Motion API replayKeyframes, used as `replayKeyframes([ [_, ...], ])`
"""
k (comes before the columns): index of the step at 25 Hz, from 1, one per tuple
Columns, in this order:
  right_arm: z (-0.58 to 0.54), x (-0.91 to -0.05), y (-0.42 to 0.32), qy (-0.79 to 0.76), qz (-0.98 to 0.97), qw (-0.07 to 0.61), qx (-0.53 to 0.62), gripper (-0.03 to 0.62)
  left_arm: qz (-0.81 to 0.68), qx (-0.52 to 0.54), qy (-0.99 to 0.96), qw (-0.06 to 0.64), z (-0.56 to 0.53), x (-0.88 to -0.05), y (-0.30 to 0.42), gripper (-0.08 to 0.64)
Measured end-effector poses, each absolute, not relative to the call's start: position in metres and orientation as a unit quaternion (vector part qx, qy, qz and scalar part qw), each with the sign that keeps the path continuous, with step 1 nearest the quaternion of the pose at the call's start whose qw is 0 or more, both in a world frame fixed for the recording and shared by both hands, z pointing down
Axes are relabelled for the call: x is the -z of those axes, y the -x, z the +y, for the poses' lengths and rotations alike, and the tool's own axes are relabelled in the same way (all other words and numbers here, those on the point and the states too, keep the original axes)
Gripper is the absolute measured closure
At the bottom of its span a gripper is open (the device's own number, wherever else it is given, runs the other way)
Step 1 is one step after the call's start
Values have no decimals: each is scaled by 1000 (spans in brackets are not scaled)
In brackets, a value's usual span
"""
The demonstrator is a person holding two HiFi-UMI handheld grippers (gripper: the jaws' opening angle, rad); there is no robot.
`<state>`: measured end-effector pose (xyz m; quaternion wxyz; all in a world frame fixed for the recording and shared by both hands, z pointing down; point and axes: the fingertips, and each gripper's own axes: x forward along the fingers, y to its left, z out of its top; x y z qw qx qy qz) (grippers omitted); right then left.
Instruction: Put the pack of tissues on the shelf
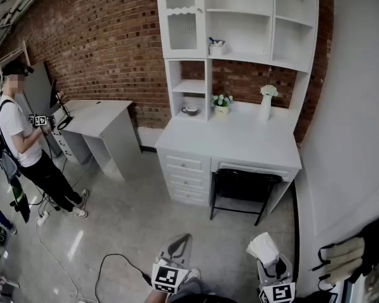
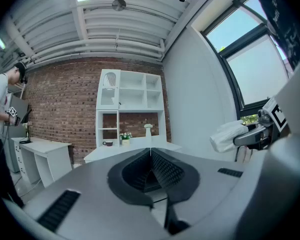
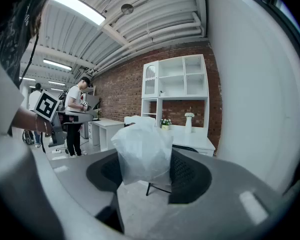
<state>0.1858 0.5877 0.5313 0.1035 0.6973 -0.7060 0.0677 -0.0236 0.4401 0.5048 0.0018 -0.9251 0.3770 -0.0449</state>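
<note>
The pack of tissues (image 3: 142,151) is a white, crinkled plastic pack, held between the jaws of my right gripper (image 3: 145,161), which is shut on it. In the head view the pack (image 1: 263,247) sticks up from the right gripper (image 1: 273,262) at the bottom edge. My left gripper (image 1: 179,243) is beside it at bottom centre, its jaws together with nothing in them; its own view shows the gripper (image 2: 150,152) with the tips meeting. The white shelf unit (image 1: 240,17) stands on a white desk (image 1: 240,141) against the brick wall, a few steps ahead of both grippers.
A black chair (image 1: 243,185) is tucked under the desk. A vase (image 1: 266,103), a flower pot (image 1: 222,103) and a bowl (image 1: 190,110) sit on the desk and low shelf. A person (image 1: 25,141) stands at the left by a second white desk (image 1: 101,115). A cable (image 1: 114,261) lies on the floor.
</note>
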Motion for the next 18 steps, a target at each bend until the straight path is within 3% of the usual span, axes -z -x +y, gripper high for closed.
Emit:
replayKeyframes([
  [9, 591, -532, -185, -699, -703, 110, -67, 367, 371, 46, 927, 0, 453, -514, 23, 549],
  [14, 579, -532, -198, -707, -699, 61, -93, 354, 376, 43, 926, 3, 442, -512, 20, 549],
  [18, 566, -535, -201, -709, -696, 70, -90, 354, 384, 48, 922, -1, 427, -517, 25, 549],
])
